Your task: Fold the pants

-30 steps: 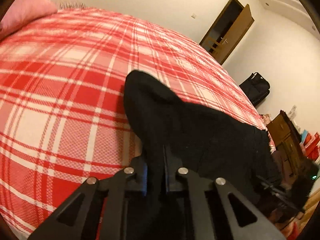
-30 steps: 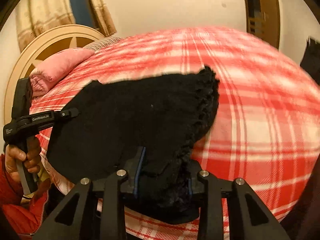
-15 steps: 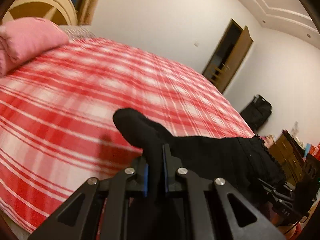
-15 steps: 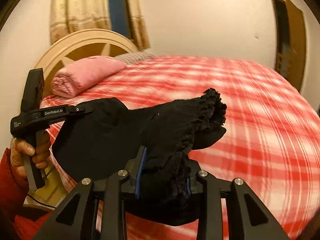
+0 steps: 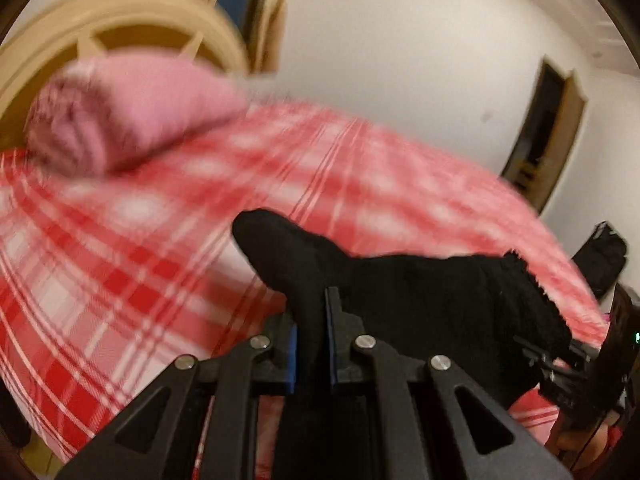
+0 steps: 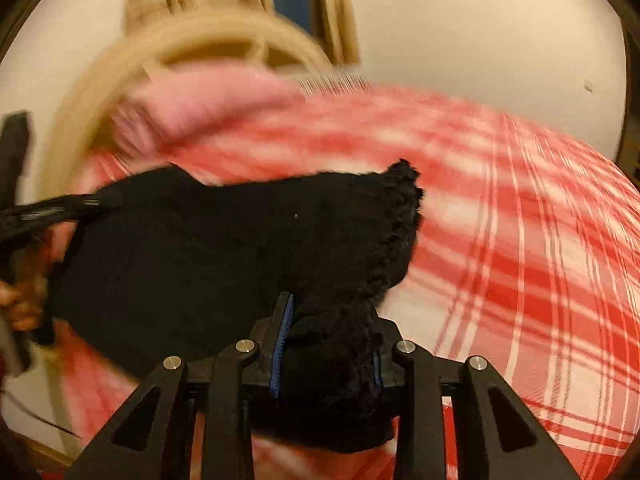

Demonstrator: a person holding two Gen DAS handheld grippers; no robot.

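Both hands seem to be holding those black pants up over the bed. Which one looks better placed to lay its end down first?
Probably the right gripper: it is clamped on a thick bunch of the black pants at the frilled edge, over open plaid bedspread. The left gripper pinches a thinner fold.

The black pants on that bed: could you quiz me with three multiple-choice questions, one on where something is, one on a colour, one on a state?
1. Where is the pink pillow?
A. at the headboard
B. on the floor
C. by the door

2. What colours is the bedspread?
A. blue, grey
B. red, white
C. green, yellow

3. How are the black pants held?
A. lying free
B. by one gripper
C. by both

Answers: 1 A, it lies below the curved headboard. 2 B, red-and-white plaid. 3 C, the left hand-held gripper and right hand-held gripper each pinch fabric.
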